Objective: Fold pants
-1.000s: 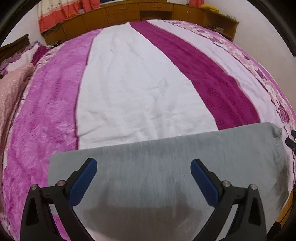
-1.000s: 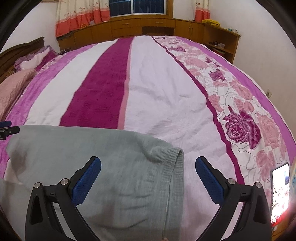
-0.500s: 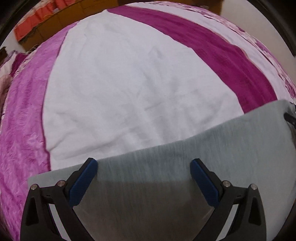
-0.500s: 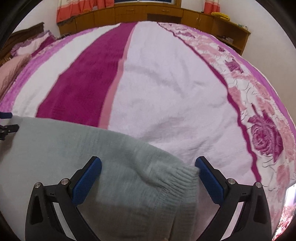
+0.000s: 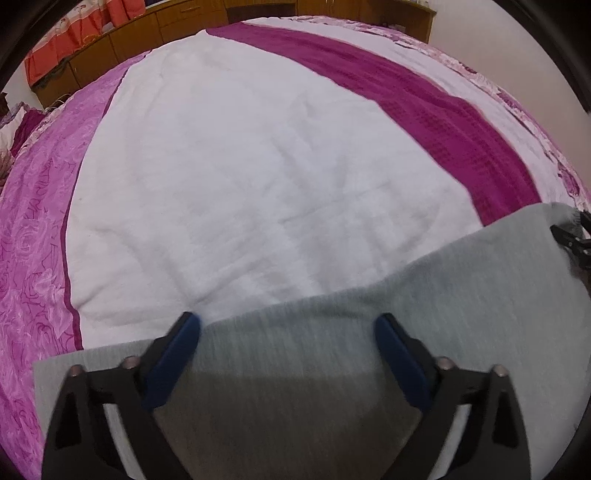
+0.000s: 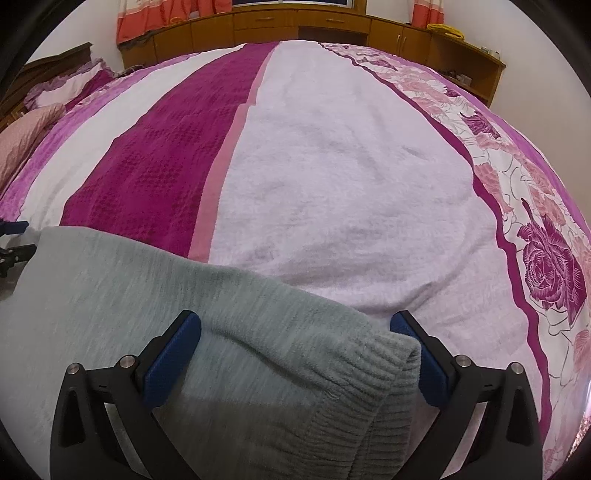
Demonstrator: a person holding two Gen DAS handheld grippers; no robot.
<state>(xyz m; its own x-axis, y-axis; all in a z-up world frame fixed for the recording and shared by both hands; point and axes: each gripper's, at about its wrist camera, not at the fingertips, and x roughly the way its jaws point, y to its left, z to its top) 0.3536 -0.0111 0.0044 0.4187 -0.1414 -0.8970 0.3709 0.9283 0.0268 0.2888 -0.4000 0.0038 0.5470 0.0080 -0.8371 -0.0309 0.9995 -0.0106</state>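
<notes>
Grey knit pants (image 5: 424, 314) lie flat across the near edge of the bed, and they also show in the right wrist view (image 6: 147, 295). Their ribbed cuff (image 6: 362, 391) sits between the right fingers. My left gripper (image 5: 288, 350) is open, low over the pants' far edge, with the cloth between its blue pads. My right gripper (image 6: 295, 350) is open and straddles the cuff end. The right gripper's tip (image 5: 569, 240) shows at the right edge of the left view. The left gripper's tip (image 6: 11, 240) shows at the left edge of the right view.
The bedspread (image 6: 332, 184) has white, magenta and floral stripes. Pillows (image 6: 37, 122) lie at the far left. Wooden cabinets (image 6: 295, 22) and orange curtains line the far wall.
Both grippers have moved down and forward over the pants. The pants' far edge now lies at the pad tips, and the cuff has come between the right fingers. Both stay open.
</notes>
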